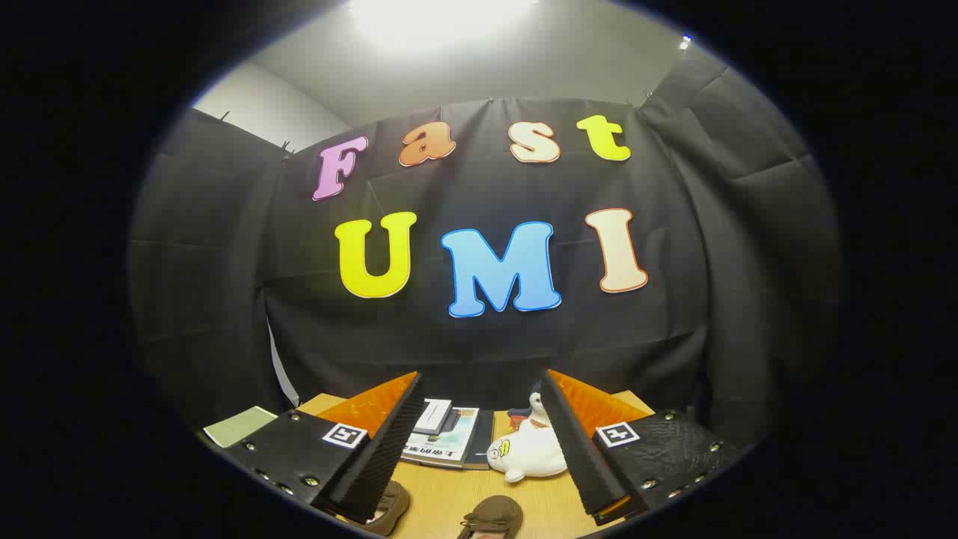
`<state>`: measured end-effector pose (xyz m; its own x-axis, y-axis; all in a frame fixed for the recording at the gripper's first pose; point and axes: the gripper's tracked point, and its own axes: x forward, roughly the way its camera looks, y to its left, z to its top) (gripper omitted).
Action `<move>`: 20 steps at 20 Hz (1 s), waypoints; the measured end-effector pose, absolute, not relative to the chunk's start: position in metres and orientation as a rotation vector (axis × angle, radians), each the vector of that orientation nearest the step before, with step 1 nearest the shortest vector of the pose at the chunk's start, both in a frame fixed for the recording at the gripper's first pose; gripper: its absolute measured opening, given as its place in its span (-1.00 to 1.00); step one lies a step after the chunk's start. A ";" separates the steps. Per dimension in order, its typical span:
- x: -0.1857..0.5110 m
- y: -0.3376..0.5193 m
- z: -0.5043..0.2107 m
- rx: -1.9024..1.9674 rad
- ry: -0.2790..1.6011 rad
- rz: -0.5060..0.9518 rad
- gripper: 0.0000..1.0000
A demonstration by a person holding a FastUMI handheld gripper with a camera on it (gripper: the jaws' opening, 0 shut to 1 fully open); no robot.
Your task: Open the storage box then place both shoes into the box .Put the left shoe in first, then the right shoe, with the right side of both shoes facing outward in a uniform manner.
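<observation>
The tool (479,442) is held above the tabletop (441,498) with its two fingers spread wide apart and nothing between them; it is released. Each finger (378,457) has a black ribbed pad on its inner face and an orange outer body. Each finger base carries a square black-and-white marker (344,435); the marker is a coded pattern, not readable text.

The tabletop is light wood. Two brown shoes lie at the near edge of the view, low between the fingers. The left shoe (389,509) lies just beside the tip of the left finger and is partly hidden by it. The right shoe (492,516) lies in the middle of the gap, apart from both fingers. Both shoes are cut off by the edge of the view, so their facing cannot be told.

Beyond the shoes, a white duck toy (528,453) with a yellow bill lies on the tabletop, close to the inner face of the right finger. To its left lies a stack of books (449,442), and a small white box (432,415) rests on top of the stack. The top book cover bears printed characters, seen upside down and too small to read. A pale green sheet (239,425) lies on the tabletop outside the left finger.

Black cloth (209,299) forms the booth wall behind the tabletop. A bright ceiling lamp (441,19) is above it.
</observation>
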<state>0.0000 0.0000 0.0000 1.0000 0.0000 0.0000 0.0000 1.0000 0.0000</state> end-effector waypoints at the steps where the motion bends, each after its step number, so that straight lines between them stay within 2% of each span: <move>1: 0.000 -0.001 -0.003 -0.006 0.004 0.001 0.91; 12: -0.020 -0.010 0.000 -0.011 -0.002 -0.018 0.92; 20: -0.009 0.019 -0.004 0.017 0.023 -0.016 0.96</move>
<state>-0.0092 0.0188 -0.0035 0.9996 -0.0155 -0.0229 0.0159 0.9997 0.0165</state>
